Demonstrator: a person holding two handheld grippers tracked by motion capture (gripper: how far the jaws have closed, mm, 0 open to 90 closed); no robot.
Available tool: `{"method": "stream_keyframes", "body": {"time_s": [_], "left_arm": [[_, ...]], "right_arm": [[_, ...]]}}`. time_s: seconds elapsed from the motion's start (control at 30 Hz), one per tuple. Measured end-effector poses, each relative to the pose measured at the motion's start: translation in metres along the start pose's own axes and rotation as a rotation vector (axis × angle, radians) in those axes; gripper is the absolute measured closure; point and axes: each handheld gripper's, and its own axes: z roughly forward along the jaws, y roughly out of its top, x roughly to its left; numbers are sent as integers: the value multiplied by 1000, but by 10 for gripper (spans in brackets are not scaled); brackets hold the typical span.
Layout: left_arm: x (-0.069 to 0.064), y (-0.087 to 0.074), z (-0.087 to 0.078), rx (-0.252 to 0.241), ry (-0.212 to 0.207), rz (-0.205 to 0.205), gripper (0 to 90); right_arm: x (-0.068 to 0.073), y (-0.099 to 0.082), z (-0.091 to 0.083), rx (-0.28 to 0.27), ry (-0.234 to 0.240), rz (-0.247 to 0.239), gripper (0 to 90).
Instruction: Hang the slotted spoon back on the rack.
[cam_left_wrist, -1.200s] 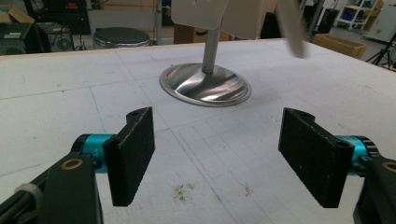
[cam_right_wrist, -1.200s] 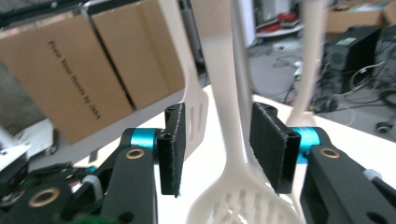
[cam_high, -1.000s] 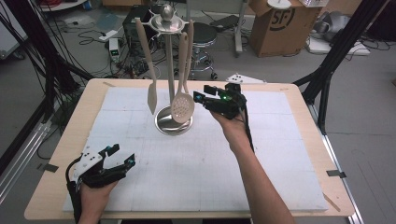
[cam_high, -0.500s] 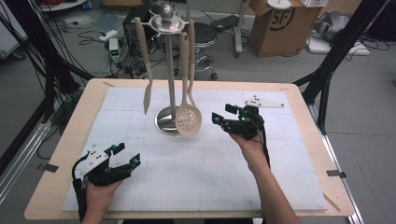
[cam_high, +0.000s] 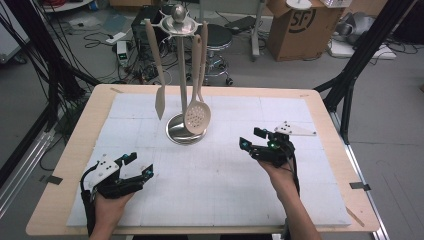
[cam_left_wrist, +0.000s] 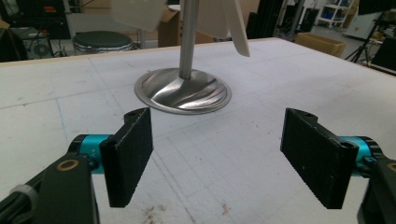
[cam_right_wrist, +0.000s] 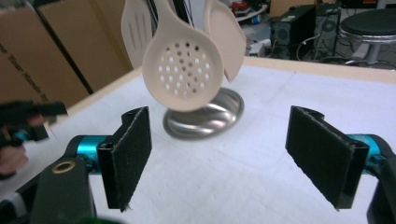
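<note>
High view has your right gripper (cam_high: 248, 143) low over the white mat (cam_high: 310, 200), right of the utensil stand (cam_high: 181, 75) and apart from it, with nothing between its jaws. Those jaws have just been opening and now stand spread wide; the right gripper view looks between them at the slotted spoon (cam_right_wrist: 183, 72), which hangs on the stand in front of its round steel base (cam_right_wrist: 205, 115). That spoon (cam_high: 197, 115) sits on the near right of the stand's post, the spatula (cam_high: 159, 75) hangs on the left, and a further utensil hangs behind. Your left gripper (cam_high: 138, 165) rests at the near left of the mat, well apart from the stand, its jaws spread too and holding nothing; the left gripper view shows only bare mat between them, with the base farther off. As far as you can judge from this, the hanging looks finished: the utensils are on the rack, none lies on the mat, and both hands are free. What seems left is to settle your hands clear of the stand.
</note>
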Motion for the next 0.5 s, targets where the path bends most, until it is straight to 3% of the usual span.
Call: {"method": "stream_keyframes", "body": {"time_s": [0.2, 0.5], "left_arm": [[1, -1, 5, -15, -53, -42, 251], [-3, 0, 11, -14, -66, -35, 230]], "right_arm": [[-4, -14, -18, -9, -20, -7, 211], [-20, -36, -49, -37, -74, 25, 203]]}}
